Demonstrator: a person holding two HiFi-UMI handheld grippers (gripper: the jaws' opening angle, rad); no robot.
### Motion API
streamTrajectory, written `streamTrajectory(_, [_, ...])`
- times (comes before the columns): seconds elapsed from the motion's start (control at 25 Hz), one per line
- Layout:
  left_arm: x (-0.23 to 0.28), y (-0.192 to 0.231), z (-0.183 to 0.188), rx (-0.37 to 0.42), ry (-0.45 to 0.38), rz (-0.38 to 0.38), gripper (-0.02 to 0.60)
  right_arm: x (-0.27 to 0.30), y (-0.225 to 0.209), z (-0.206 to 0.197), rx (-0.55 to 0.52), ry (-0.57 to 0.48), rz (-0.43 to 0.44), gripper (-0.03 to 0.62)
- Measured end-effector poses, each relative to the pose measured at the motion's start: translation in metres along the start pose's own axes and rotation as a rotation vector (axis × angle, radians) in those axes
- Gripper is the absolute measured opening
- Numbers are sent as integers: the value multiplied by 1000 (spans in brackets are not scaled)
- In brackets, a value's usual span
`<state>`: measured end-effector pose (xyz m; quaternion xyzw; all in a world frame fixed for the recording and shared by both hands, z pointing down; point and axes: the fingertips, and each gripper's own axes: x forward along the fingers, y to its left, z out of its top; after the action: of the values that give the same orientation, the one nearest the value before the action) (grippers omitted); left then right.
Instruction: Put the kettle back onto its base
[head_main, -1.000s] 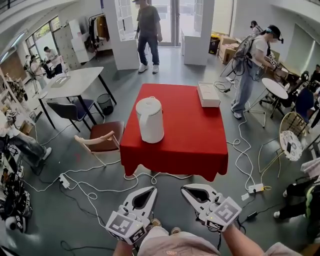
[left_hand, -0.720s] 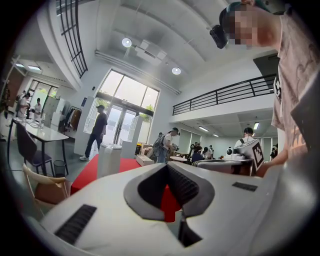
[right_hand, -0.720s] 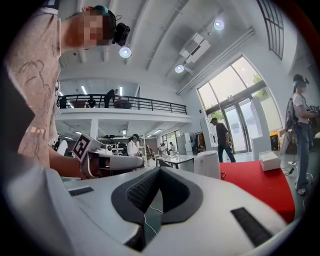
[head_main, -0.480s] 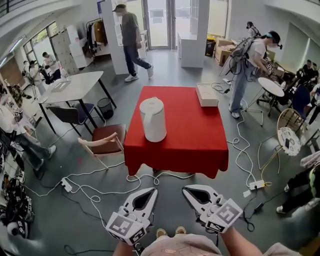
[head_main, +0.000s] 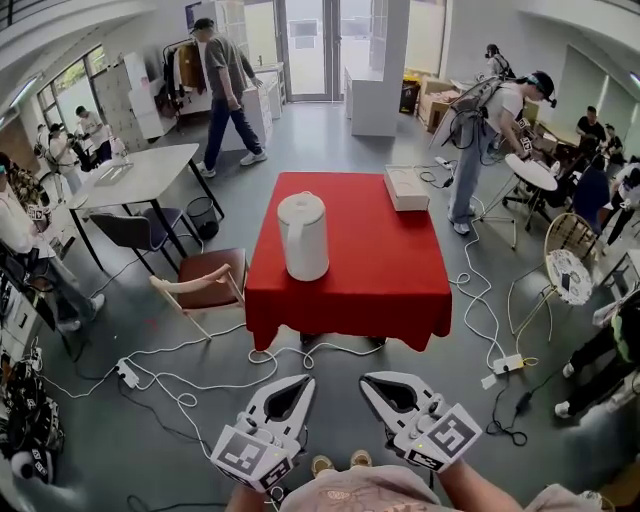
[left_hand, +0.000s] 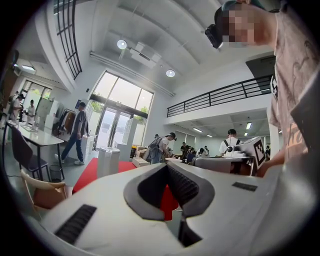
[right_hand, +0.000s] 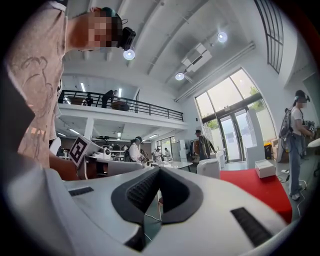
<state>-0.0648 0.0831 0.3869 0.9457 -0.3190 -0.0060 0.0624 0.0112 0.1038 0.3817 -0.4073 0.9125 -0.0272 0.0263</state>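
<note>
The left gripper (head_main: 303, 382) and the right gripper (head_main: 371, 381) are both closed tight and empty, well short of the white kettle (head_main: 302, 236) standing upright on the red table (head_main: 390, 280) — no base shows, and an off-centre pinch on that tall, smooth body could topple it

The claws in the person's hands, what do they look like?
The left claw and right claw are both white plastic, pointed like beaks, with dark grey ribbed pads lining the inside. Each carries a white cube printed with black square markers at its back end. The person holding them wears a pale pink shirt.
</note>
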Motion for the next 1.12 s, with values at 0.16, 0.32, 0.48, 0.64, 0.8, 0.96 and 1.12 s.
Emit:
streamTrajectory(0.16, [-1, -3, -1, 0, 6, -18, -2, 0, 0, 0, 16, -3, -13, 2])
streamTrajectory(0.32, [-2, -5, -3, -6, 10, -30, -2, -1, 1, -1, -6, 0, -27, 2])
streamTrajectory(0.48, [-2, -5, -5, -7, 16, -34, -2, 0, -1, -2, -6, 6, -21, 2])
streamTrajectory(0.64, [-1, -5, -4, -7, 21, -34, -2, 0, -3, -4, 13, 17, -19, 2])
streamTrajectory(0.8, [-3, -7, -6, -5, 27, -29, -2, -3, -3, -5, 30, 21, -11, 2])
streamTrajectory(0.96, [-2, -12, -7, -2, 31, -26, -2, -8, -6, -6, 20, 31, -7, 2])
streamTrajectory(1.12, [0, -14, -7, 2, 36, -24, -2, -11, -8, -4, 19, 31, 2, 2])
